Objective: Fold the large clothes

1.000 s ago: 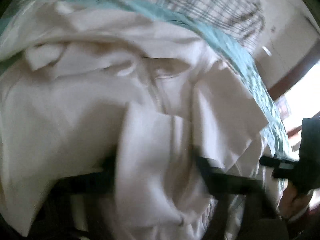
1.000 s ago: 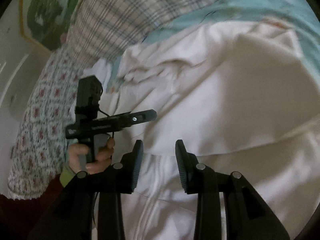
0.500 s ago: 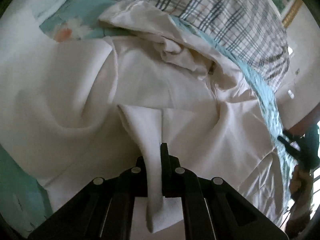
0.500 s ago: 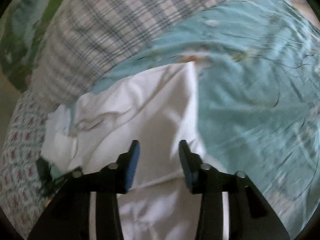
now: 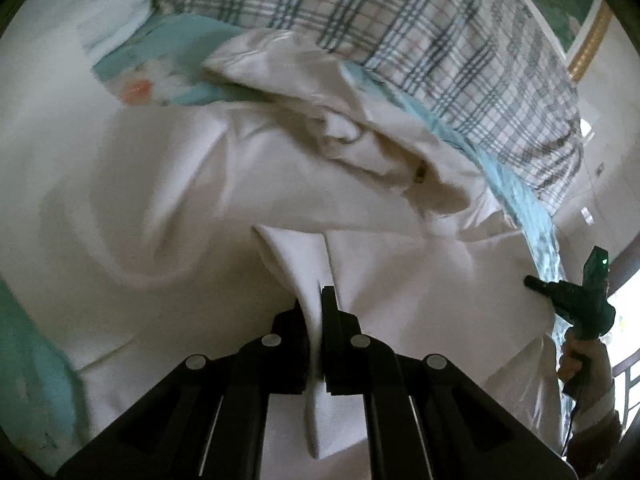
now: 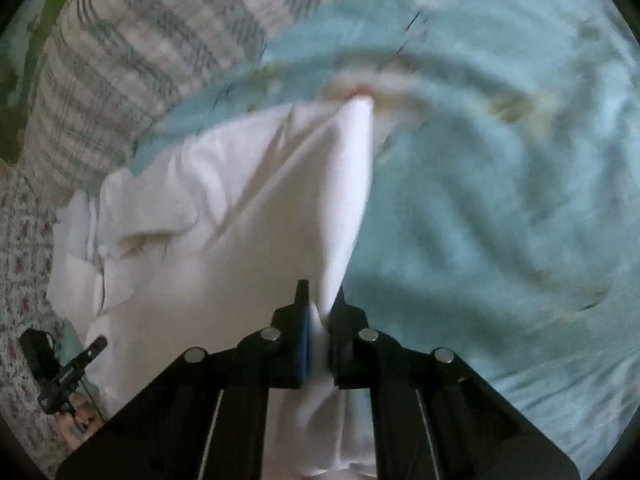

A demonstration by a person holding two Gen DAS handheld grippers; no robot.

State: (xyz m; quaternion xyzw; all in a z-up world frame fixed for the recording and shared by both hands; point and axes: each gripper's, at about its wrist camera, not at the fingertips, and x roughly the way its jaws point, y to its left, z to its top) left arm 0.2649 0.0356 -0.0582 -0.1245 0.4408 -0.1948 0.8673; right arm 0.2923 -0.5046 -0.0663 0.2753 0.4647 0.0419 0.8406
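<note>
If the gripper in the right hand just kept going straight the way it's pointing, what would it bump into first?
The right gripper is already shut on a fold of the white garment, so it would push into that cloth at once. Beyond the ridge lies the teal bedsheet, probably next, though depth is hard to judge here.

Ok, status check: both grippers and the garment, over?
Left gripper shut on white garment fold. Right gripper just closed on a garment edge, cloth between the pads. Garment bunched on teal bedspread. Plaid pillow beyond; nothing blocking.
</note>
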